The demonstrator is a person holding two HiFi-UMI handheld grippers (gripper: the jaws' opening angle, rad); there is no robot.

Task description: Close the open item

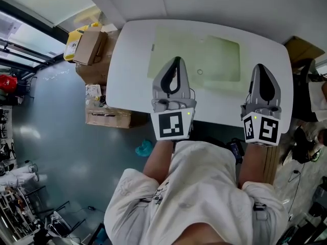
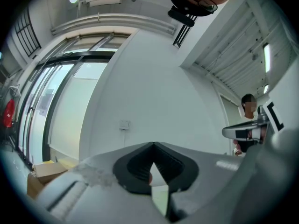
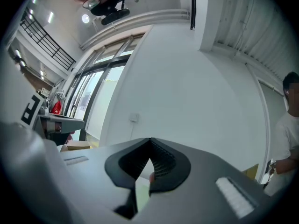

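White table (image 1: 127, 60) on a grey-blue floor (image 1: 51, 121). A pale green mat (image 1: 219, 55) lies flat on the tabletop, toward the far side.

- Task item: I cannot tell which thing is the open one, nor where it lies. The only candidate on the mat is a small ring-shaped object (image 1: 200, 72), too small to identify. It sits near the mat's near edge, between the two gripper tips.
- Left gripper (image 1: 176, 60): hovers with its tip over the mat's near-left part. In the left gripper view the jaws meet at the tip with nothing between them.
- Right gripper (image 1: 260, 67): hovers near the table's near-right edge, just off the mat's right side. In the right gripper view the jaws are also closed together and empty.
- The grippers are roughly parallel and well apart, and each marker cube (image 1: 172, 124) faces up toward the head camera.
- Surroundings: cardboard boxes (image 1: 91, 46) are stacked on the floor left of the table, with a yellow container (image 1: 73, 41) beside them. A teal object (image 1: 144, 148) lies on the floor by the near-left corner.
- Both gripper views look at a white wall (image 2: 154, 78) and tall windows (image 2: 60, 101).
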